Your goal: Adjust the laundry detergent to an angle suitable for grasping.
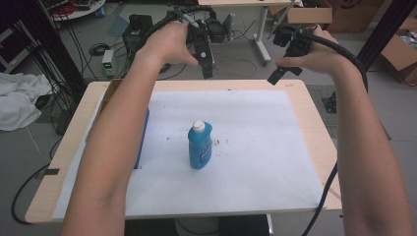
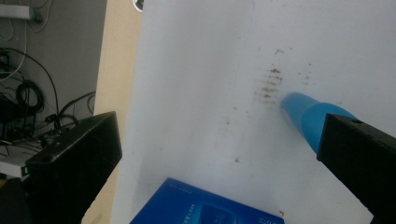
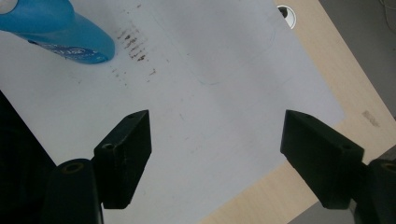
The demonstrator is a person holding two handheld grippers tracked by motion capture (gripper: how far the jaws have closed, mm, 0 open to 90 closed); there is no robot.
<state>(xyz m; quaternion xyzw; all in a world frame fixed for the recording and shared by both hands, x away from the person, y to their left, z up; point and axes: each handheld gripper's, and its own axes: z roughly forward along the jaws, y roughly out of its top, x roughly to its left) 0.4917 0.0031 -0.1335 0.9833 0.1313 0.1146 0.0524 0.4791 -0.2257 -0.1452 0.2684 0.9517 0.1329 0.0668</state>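
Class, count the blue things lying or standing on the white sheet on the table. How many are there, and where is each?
2. A blue bottle stands upright mid-sheet; a blue box lies at the sheet's left edge, mostly hidden beneath the left forearm. More may be hidden.

Room: grey floor (image 1: 19, 157) strewn with black cables (image 1: 98, 49). Light wooden table (image 1: 319, 132), topped by a white sheet (image 1: 255, 147) with brown specks. White cloth (image 1: 19, 101) heaped at left. Small power supply unit (image 1: 107, 60) with green display on the floor. Second desk's white legs (image 1: 260, 34) beyond. Cardboard boxes (image 1: 401, 49) at far right. Black frame strut (image 1: 381, 29) at right. Even, diffuse lighting.
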